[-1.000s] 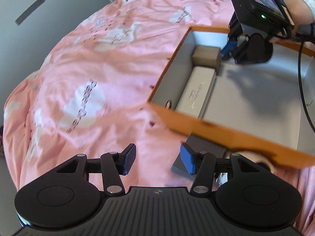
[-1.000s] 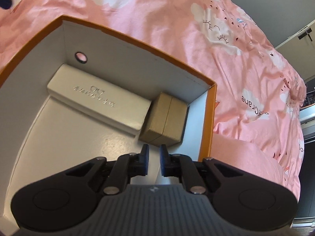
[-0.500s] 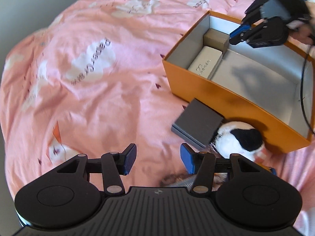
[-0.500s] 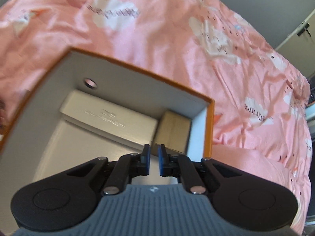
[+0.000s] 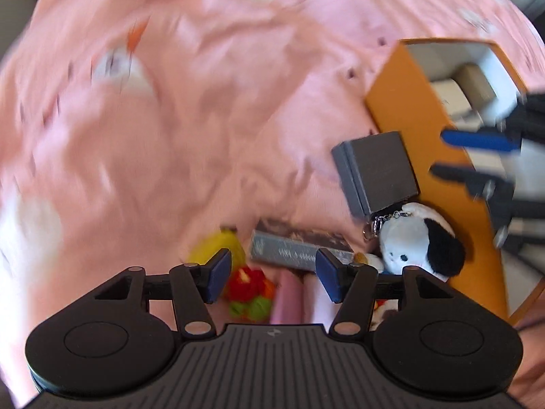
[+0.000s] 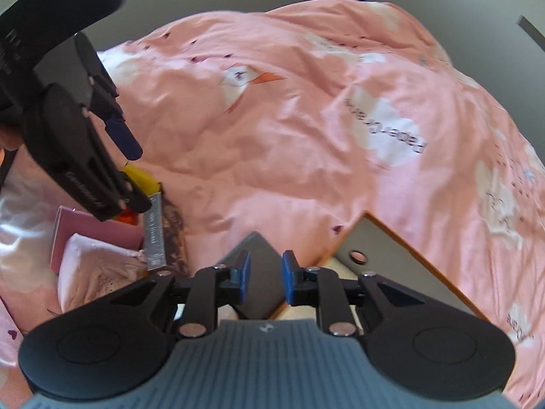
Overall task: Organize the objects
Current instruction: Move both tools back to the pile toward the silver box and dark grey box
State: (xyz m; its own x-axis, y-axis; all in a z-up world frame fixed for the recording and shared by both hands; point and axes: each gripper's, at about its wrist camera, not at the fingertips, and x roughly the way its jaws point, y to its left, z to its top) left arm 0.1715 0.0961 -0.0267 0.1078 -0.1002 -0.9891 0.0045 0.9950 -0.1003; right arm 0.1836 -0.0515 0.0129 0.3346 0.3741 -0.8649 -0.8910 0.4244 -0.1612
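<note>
Left wrist: blurred yellow toy (image 5: 218, 250), probably plush.

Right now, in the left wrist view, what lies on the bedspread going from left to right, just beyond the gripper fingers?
Yellow toy → grey book → black-and-white plush toy → orange box.
</note>
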